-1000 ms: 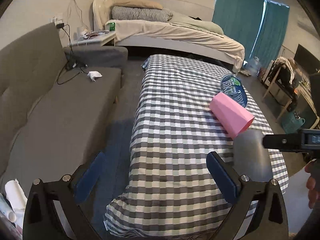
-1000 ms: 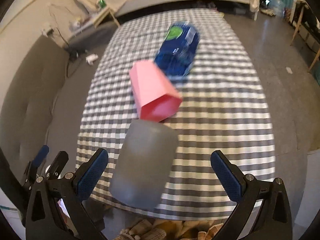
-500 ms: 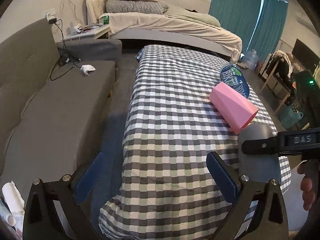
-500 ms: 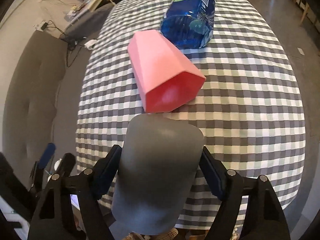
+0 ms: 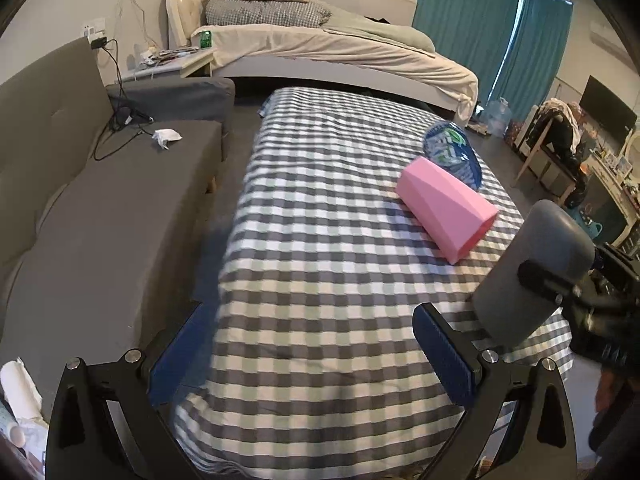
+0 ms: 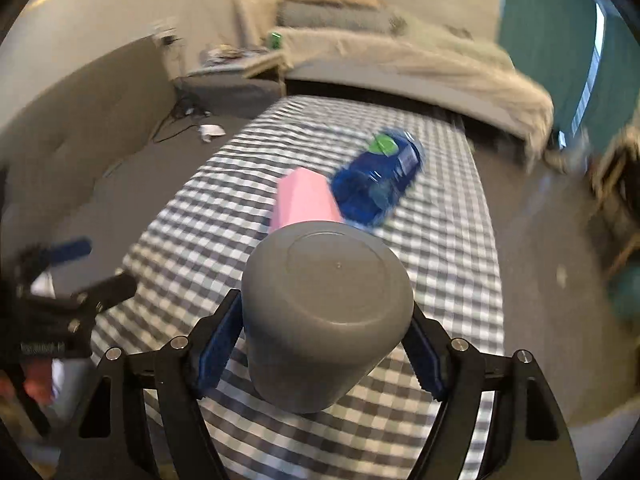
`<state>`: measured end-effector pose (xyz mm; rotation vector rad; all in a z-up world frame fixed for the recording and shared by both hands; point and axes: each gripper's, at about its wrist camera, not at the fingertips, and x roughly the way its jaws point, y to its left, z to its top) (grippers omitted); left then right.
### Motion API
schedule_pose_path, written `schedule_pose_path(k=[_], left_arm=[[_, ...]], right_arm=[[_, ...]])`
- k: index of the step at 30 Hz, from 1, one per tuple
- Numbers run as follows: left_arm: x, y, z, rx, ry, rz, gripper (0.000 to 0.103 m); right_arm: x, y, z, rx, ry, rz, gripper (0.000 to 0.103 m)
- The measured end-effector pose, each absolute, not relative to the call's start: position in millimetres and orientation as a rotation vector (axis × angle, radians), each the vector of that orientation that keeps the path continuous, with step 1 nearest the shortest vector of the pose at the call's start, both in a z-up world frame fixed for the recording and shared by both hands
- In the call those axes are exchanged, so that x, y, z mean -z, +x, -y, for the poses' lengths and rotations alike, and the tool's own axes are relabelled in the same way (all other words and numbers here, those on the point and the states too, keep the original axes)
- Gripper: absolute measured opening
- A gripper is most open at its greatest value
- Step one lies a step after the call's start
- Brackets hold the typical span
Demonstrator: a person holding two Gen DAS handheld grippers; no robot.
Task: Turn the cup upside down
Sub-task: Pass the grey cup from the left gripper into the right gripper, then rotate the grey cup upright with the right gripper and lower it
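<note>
A grey cup (image 6: 324, 312) is clamped between the blue pads of my right gripper (image 6: 326, 354), which is shut on it. The cup is lifted off the checked tablecloth (image 6: 440, 248) and tilted, its flat base facing the right wrist camera. In the left wrist view the grey cup (image 5: 532, 272) hangs at the right, base up, above the table's near right corner. My left gripper (image 5: 308, 352) is open and empty over the table's near left edge. It also shows at the left of the right wrist view (image 6: 76, 276).
A pink cup (image 5: 448, 208) lies on its side on the cloth, with a blue bottle (image 5: 452, 152) lying just behind it. A grey sofa (image 5: 100, 200) runs along the left. A bed (image 5: 340, 48) stands at the back.
My right gripper closed on the grey cup, lifted it off the table and turned it, so its base now points up and toward the camera. My left gripper stayed open.
</note>
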<state>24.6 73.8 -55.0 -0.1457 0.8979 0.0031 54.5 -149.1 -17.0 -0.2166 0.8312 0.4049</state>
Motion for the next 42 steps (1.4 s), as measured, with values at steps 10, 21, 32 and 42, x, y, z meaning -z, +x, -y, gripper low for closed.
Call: schedule_pose_path(k=[10, 21, 32, 42], left_arm=[[61, 14, -50, -0.025, -0.074, -0.810, 0.103], [66, 18, -62, -0.094, -0.094, -0.798, 0.103], [63, 15, -56, -0.077, -0.069, -0.783, 0.103], [36, -3, -28, -0.015, -0.064, -0.702, 0.103]], right_arm=[[42, 28, 160, -0.494, -0.200, -0.745, 0.082], [76, 38, 145, -0.532, -0.212, -0.755, 0.072], [77, 55, 138, -0.500, -0.203, -0.769, 0.090], [35, 10, 185, -0.422, -0.159, -0.665, 0.090]])
